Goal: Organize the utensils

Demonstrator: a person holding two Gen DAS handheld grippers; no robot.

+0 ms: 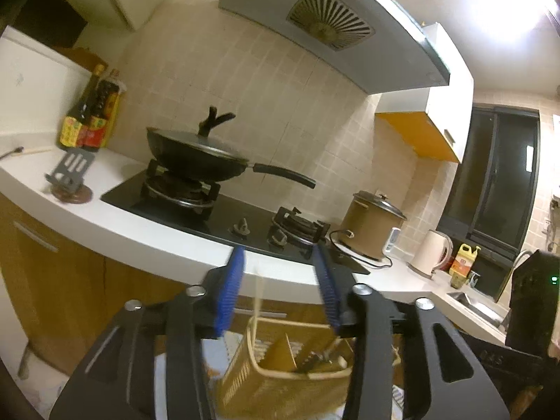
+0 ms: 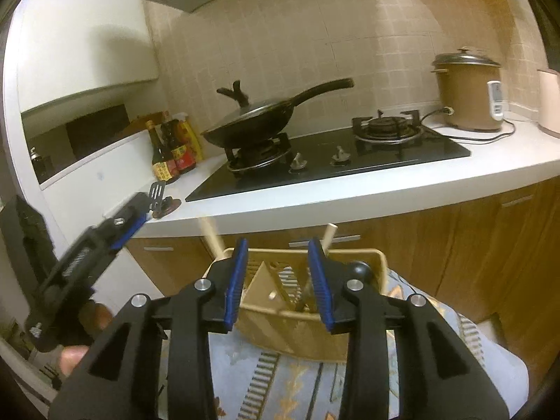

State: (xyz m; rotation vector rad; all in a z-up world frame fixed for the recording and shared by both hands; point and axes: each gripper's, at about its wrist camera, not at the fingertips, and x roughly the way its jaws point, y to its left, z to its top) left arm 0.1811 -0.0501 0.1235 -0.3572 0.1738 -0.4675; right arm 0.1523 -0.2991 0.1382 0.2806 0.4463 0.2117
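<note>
- your right claw (image 2: 277, 280) is spread wide with nothing between its blue pads, hovering just above the beige utensil caddy (image 2: 379, 266).
- your left claw (image 1: 283, 287) is also spread and carries nothing; in its view the caddy (image 1: 245, 378) sits low, beneath the fingers.
- the caddy rests on a patterned cloth (image 2: 280, 378) in front of the cabinet doors, below the tabletop (image 2: 385, 189), not on it.
- inside it, dividers split the space; two pale wooden handles (image 2: 211, 238) stick up past the rim, and a dark utensil lies in the right compartment, too shadowed to identify.
- a slotted spatula (image 1: 71, 168) stands on a small round rest on the tabletop, well apart from the caddy.
- the wooden handles look light, stiff and a bit smooth; pinch one mid-shaft across its width rather than at the tip.
- the caddy looks like thin slotted plastic, likely to tip or slide on the cloth if you tug sideways.
</note>
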